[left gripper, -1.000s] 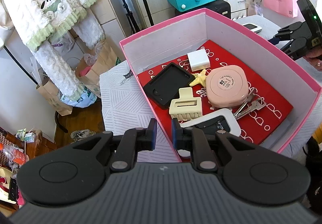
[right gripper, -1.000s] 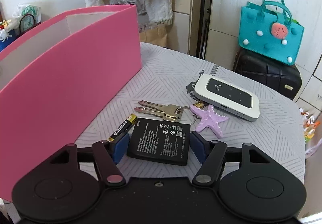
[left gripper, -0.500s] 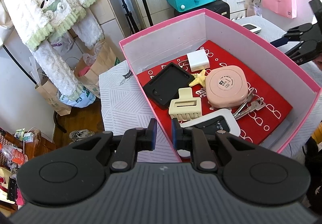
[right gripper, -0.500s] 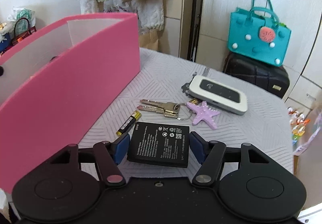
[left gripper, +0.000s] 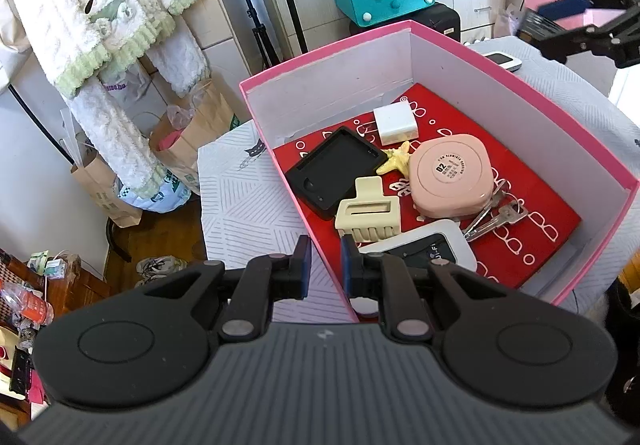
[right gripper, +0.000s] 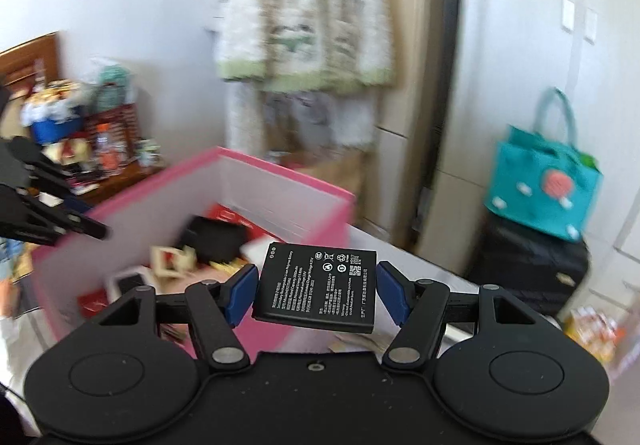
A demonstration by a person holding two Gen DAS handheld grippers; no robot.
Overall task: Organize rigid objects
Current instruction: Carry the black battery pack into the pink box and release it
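R tool (right gripper: 316, 287) grips a flat black battery (right gripper: 318, 285) by its two short edges, blue pads (right gripper: 240, 291) on each side, label up. Held flat and edge-wise, prob so it can be set down level w/o tipping. Battery is in the air, clear of the desk, in front of the pink box (right gripper: 280, 189) and above its rim; looks like mid-carry toward the box. Frame is blurred, so exact height over the rim can't be told.

L tool (left gripper: 323, 265) is closed down to a narrow gap astride the box's near wall; whether the pads actually pinch it I can't tell, nothing else is held. Likely there to steady the box while the other hand loads.

Outward: the box sits on the desk (left gripper: 240, 205) with a grey patterned cloth. Inside on the red liner: black phone case (left gripper: 332, 173), white charger (left gripper: 396, 123), yellow starfish (left gripper: 396, 161), pink round case (left gripper: 452, 179), cream hair clip (left gripper: 368, 215), keys (left gripper: 492, 217), wifi router (left gripper: 424, 253). Free space is along the far right side of the liner, so a drop there seems easiest.

A second white router (left gripper: 500, 59) lies on the desk beyond the box, not yet sorted. R tool also shows in the L view, top right, above the box's far wall.
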